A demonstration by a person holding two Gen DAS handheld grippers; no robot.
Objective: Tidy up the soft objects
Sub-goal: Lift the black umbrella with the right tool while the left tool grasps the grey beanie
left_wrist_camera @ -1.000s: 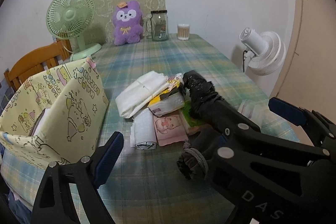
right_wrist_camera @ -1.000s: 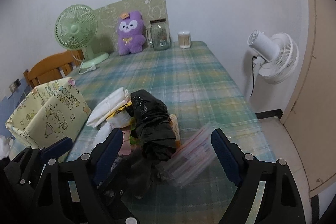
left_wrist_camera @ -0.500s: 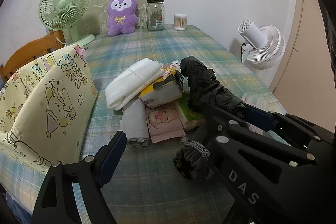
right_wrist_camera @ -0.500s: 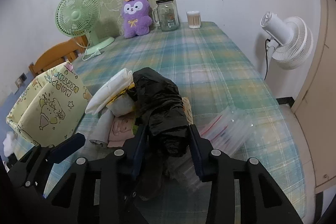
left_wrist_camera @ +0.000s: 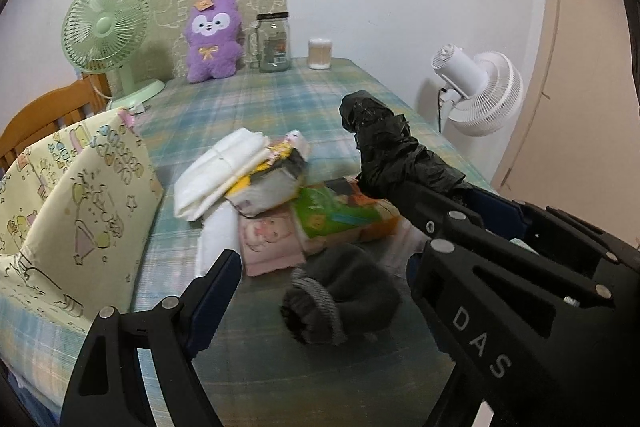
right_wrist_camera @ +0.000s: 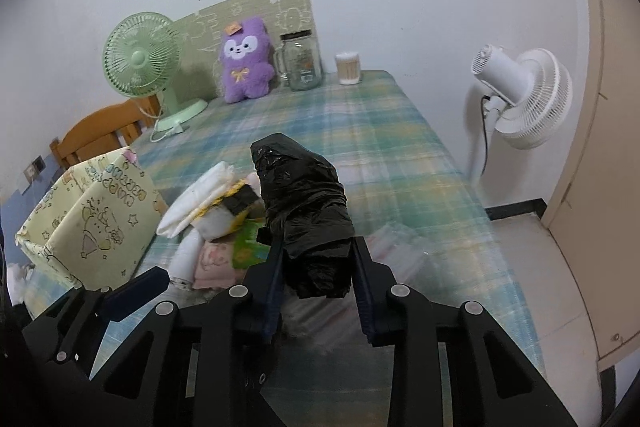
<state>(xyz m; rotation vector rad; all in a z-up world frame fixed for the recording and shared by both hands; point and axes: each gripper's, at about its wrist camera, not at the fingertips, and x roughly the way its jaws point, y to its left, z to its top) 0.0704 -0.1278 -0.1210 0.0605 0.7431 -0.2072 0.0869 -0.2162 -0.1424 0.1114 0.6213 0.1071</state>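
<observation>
My right gripper [right_wrist_camera: 318,259] is shut on a crumpled black plastic bag roll [right_wrist_camera: 304,199] and holds it above the table; it also shows in the left wrist view [left_wrist_camera: 392,151]. My left gripper [left_wrist_camera: 320,287] is open over a dark grey sock bundle [left_wrist_camera: 340,299] lying on the plaid tablecloth. Behind lies a pile: folded white cloth [left_wrist_camera: 220,167], a green packet [left_wrist_camera: 336,211], a pink tissue pack [left_wrist_camera: 268,239]. A yellow cartoon-print fabric box [left_wrist_camera: 72,211] stands at the left.
At the back of the table stand a green fan [left_wrist_camera: 106,31], a purple plush [left_wrist_camera: 214,39], a glass jar [left_wrist_camera: 274,43] and a cotton-swab cup [left_wrist_camera: 320,53]. A white floor fan [left_wrist_camera: 480,91] is beyond the right edge. A wooden chair [left_wrist_camera: 44,111] is at the left.
My right gripper closed on the black bag roll and lifted it off the pile, uncovering the green packet. My left gripper stayed open and moved slightly nearer the grey socks.
</observation>
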